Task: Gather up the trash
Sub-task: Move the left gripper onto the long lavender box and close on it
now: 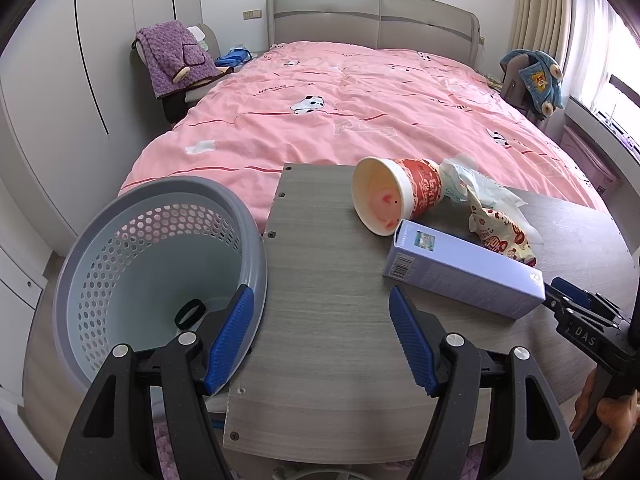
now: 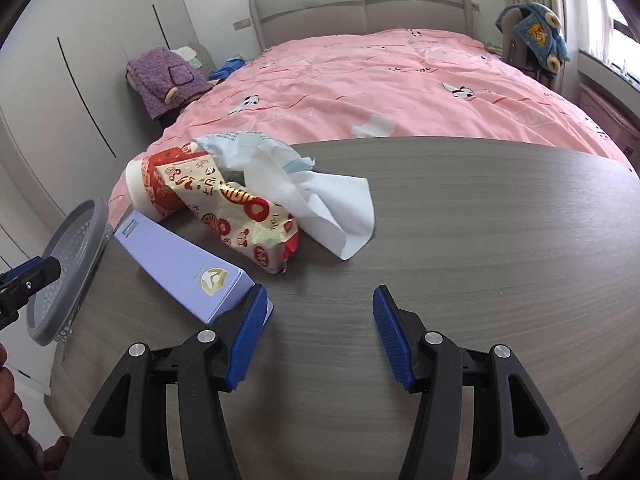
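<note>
Both grippers gape over table (image 2: pixel 480 240) trash

Past the far edge of the grey table (image 2: pixel 480 240), a pink panda quilt (image 1: pixel 340 120) covers the bed. A purple robe (image 1: pixel 176 56) is draped over a chair at its left side.

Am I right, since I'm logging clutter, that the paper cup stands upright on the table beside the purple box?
Not quite: the paper cup lies on its side, mouth facing the left wrist camera. It is on the table beside the purple box.
</note>
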Motion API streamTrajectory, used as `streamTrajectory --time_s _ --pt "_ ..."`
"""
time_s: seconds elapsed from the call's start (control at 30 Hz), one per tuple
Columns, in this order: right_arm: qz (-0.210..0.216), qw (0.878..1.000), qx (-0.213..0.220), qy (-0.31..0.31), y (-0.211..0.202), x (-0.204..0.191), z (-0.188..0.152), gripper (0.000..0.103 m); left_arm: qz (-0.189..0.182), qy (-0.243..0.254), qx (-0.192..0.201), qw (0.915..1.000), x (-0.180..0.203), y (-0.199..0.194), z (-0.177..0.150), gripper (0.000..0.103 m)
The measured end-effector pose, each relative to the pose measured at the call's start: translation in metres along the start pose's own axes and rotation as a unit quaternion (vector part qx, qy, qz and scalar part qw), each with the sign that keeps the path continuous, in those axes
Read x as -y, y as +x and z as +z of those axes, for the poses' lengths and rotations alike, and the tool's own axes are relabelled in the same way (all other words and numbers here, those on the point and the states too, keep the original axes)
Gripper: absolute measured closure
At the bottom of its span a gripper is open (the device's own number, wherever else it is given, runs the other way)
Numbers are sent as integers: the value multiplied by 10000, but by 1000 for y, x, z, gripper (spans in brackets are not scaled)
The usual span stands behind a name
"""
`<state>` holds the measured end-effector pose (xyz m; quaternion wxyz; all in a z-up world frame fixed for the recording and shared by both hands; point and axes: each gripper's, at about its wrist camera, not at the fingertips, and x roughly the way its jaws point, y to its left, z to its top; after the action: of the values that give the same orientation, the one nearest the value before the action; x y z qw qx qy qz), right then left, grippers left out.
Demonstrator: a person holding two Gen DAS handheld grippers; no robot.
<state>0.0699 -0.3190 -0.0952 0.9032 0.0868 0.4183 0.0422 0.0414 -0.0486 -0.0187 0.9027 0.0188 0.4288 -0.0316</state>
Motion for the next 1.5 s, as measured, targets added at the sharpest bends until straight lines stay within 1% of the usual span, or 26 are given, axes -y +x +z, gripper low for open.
streamTrajectory --time_s 0.3,0.47,0.7,1.0,1.37,1.5 --pt "-119 9999 86 9 3 6 13 49 -24 -63 41 10000 -4 -2 -1 36" --pt "-54 9999 57 -88 7 4 18 49 -11 -82 63 9999 -5 -2 -1 36" --pt "95 9995 31 -288 0 -8 13 49 -4 -129 68 9999 -7 -2 -2 36" --pt "411 9974 -67 -584 -6 -36 1 49 -8 -138 69 9999 -8 -2 -1 36" --pt "1048 9909 -223 -810 -14 -85 -23 49 -22 -216 84 9997 -14 -6 -3 36" --pt "1282 9883 -276 -780 -16 -95 -31 49 -46 -213 56 9997 -13 -6 -4 36"
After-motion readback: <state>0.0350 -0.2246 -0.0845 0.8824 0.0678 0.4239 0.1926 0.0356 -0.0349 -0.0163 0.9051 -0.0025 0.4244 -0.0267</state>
